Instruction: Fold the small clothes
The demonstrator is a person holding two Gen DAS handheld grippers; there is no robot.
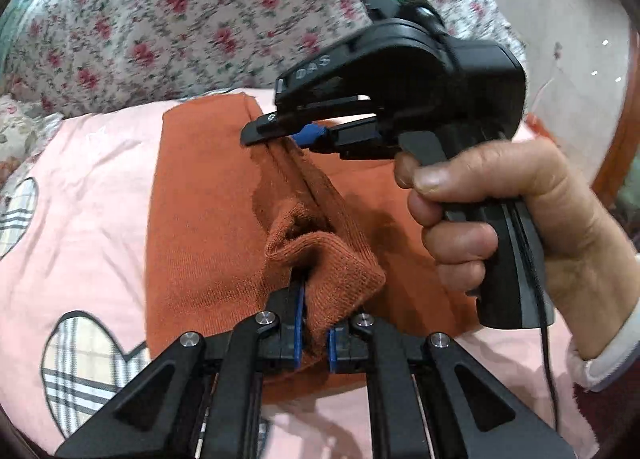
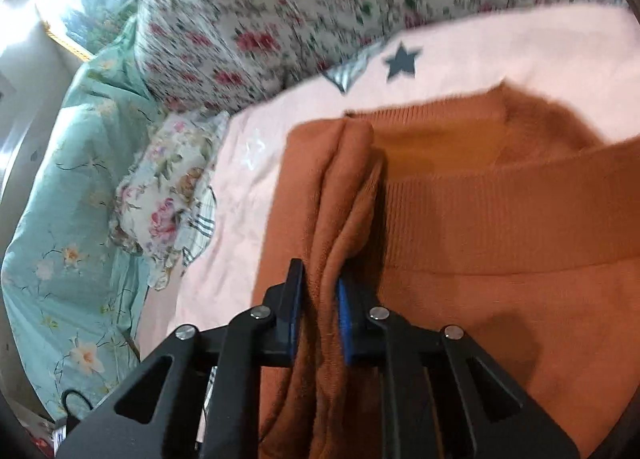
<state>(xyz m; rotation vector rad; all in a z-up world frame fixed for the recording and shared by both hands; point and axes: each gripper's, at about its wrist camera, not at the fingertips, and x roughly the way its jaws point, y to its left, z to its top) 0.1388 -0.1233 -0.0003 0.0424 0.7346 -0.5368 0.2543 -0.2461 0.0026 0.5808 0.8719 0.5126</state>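
- A rust-orange knitted sweater (image 1: 208, 195) lies spread flat on a pale pink bed sheet printed with plaid hearts and stars (image 1: 80, 219).
- The left tongs (image 1: 314, 323) are clenched on a bunched ribbed cuff (image 1: 328, 259) of the sweater, blue pads pressing the cloth from both sides.
- The right tongs (image 2: 320, 299) grasp a gathered fold of the same sweater beside its ribbed collar band (image 2: 500, 211); in the left wrist view a hand (image 1: 500, 219) grips their black handle.
- A white quilt with red flowers (image 1: 180, 11) is heaped behind, a mint floral cover (image 2: 72, 195) beside it.
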